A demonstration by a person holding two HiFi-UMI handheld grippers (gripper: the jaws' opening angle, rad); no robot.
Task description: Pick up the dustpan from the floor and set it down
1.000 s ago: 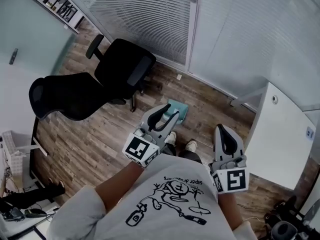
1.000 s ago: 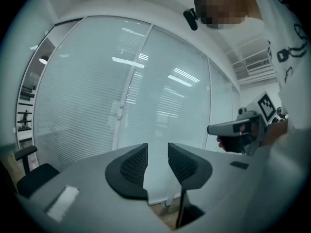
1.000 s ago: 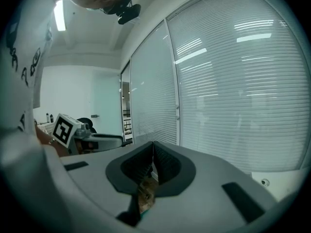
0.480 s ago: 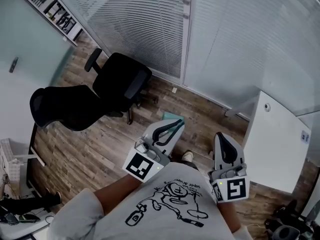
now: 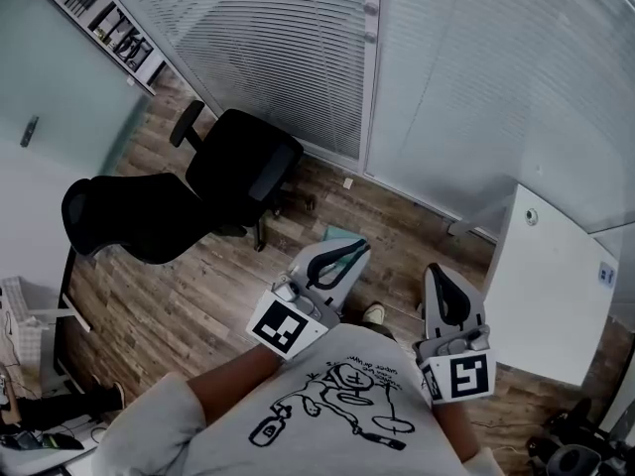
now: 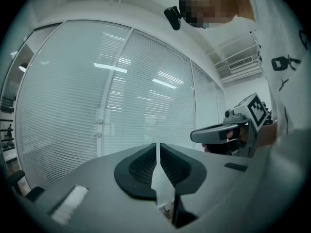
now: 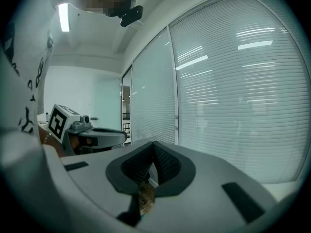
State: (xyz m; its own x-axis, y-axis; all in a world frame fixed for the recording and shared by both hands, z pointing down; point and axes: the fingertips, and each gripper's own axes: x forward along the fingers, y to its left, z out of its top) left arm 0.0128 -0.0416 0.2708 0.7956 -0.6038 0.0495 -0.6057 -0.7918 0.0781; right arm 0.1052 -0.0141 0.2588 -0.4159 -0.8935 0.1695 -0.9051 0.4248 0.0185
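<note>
On the floor (image 5: pixel 179 296) by the blinds (image 5: pixel 268 58), the likely dustpan (image 5: pixel 338 234) lay free. The left tongs (image 5: pixel 349 251) and right tongs (image 5: pixel 440 274), pressed together empty, could merely shove it.

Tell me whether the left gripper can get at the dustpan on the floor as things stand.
Probably yes: the dustpan lies on bare floor ahead of the left gripper, with nothing between. Its shut jaws must open first.

Two grippers show, the left gripper (image 5: pixel 357 250) and the right gripper (image 5: pixel 443 274), each bearing one marker cube (image 5: pixel 280 327). One black office chair (image 5: pixel 238 162) stands on the floor (image 5: pixel 179 296), with one teal dustpan (image 5: pixel 336 234) (partly hidden), one white desk (image 5: pixel 551 296) and one shoe (image 5: pixel 374 313).
</note>
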